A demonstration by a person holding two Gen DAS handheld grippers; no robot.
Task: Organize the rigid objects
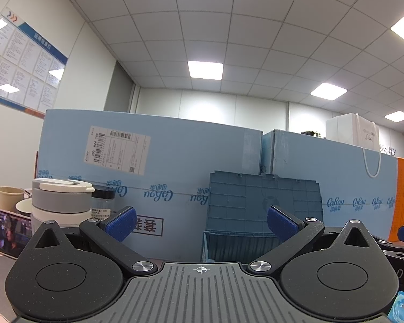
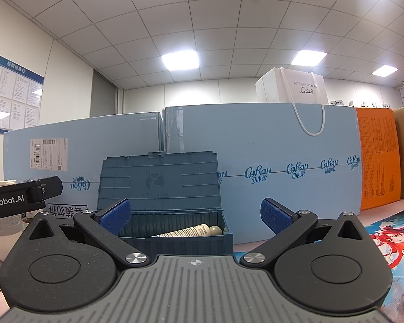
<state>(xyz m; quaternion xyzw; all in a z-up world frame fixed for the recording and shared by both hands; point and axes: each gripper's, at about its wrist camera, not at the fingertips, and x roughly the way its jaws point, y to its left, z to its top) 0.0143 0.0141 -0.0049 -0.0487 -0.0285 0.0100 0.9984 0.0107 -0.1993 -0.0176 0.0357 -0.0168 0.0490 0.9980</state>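
Tube (image 2: 187,232) in open box (image 2: 175,238), cartons (image 2: 269,140) behind, cups (image 1: 60,202) left

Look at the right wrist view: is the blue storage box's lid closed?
No: the blue storage box has its lid standing upright, with a cream tube visible inside.

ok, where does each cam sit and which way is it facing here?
Left wrist: on the left gripper, level, facing the blue cartons, with the crate right of centre and a stacked cup at left; own open fingers show, and the right gripper's tip at the right edge.
Right wrist: on the right gripper, level, facing the open crate holding a tube; own open fingers show, and the left gripper's body at left.
Shared: crate, cartons, white bag, wall board.
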